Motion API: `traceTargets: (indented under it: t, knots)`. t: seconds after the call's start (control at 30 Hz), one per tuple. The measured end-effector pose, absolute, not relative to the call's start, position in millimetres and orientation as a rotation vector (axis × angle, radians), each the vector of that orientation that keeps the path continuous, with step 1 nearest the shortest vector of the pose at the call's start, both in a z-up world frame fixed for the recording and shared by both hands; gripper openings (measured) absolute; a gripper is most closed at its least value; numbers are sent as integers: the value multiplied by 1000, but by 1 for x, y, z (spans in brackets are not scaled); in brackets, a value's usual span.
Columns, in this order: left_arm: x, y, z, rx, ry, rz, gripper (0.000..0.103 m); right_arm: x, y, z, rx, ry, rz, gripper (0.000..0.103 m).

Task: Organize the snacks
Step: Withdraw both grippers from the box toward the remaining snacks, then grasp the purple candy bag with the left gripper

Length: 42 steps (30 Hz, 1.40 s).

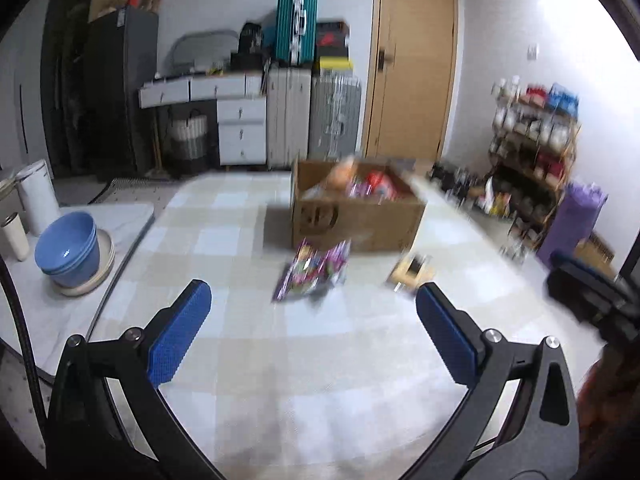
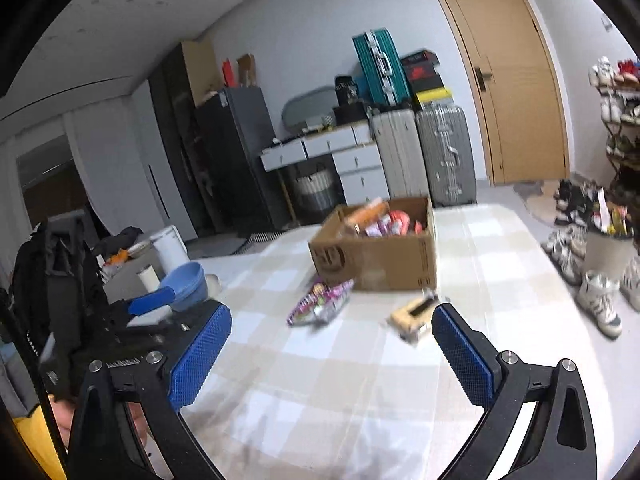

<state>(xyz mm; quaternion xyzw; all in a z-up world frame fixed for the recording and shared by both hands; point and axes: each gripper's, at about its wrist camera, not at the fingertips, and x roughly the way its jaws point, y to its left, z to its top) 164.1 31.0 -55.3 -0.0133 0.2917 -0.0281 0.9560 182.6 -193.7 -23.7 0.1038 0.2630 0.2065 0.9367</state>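
Note:
A cardboard box (image 1: 356, 220) holding several snack packs stands on the checkered cloth, also seen in the right wrist view (image 2: 380, 260). A purple snack bag (image 1: 312, 274) lies in front of it, and shows in the right wrist view (image 2: 320, 304). A small tan snack pack (image 1: 412, 272) lies to its right, also in the right wrist view (image 2: 414, 316). My left gripper (image 1: 314, 308) is open and empty, above the cloth short of the bag. My right gripper (image 2: 332, 332) is open and empty, near the tan pack.
Blue bowls on a plate (image 1: 70, 256) and a white canister (image 1: 38, 196) stand at the left. Suitcases (image 1: 316, 120), drawers and a door are behind. A shoe rack (image 1: 532, 152) and shoes (image 2: 596, 300) are at the right.

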Motion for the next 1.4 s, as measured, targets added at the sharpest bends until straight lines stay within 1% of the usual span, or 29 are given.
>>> traceTargets:
  t: [0.13, 0.4, 0.7, 0.87, 1.0, 1.03, 1.07, 1.23, 1.37, 1.4]
  knots:
    - [192, 43, -92, -129, 714, -86, 102, 194, -195, -44, 224, 584, 418, 102]
    - [235, 56, -126, -181, 786, -63, 102, 219, -202, -75, 260, 643, 419, 102]
    - [297, 52, -138, -173, 835, -72, 102, 244, -202, -111, 302, 711, 449, 102]
    - [347, 46, -145, -185, 875, -77, 102, 258, -203, -141, 350, 788, 453, 102]
    - [385, 49, -162, -197, 929, -73, 102, 265, -209, -143, 383, 785, 471, 102]
    - [397, 49, -168, -194, 953, -69, 101, 265, -209, -144, 391, 791, 476, 102]
    - [402, 49, -172, -197, 956, -80, 99, 268, -210, -146, 403, 799, 481, 102]
    - [425, 38, -191, -197, 1012, -150, 99, 275, -214, -153, 450, 819, 498, 102]
    - [435, 29, -197, -167, 998, -173, 99, 280, -216, -160, 489, 851, 512, 102]
    - [437, 26, -198, -159, 990, -177, 97, 279, -217, -160, 494, 853, 511, 102]
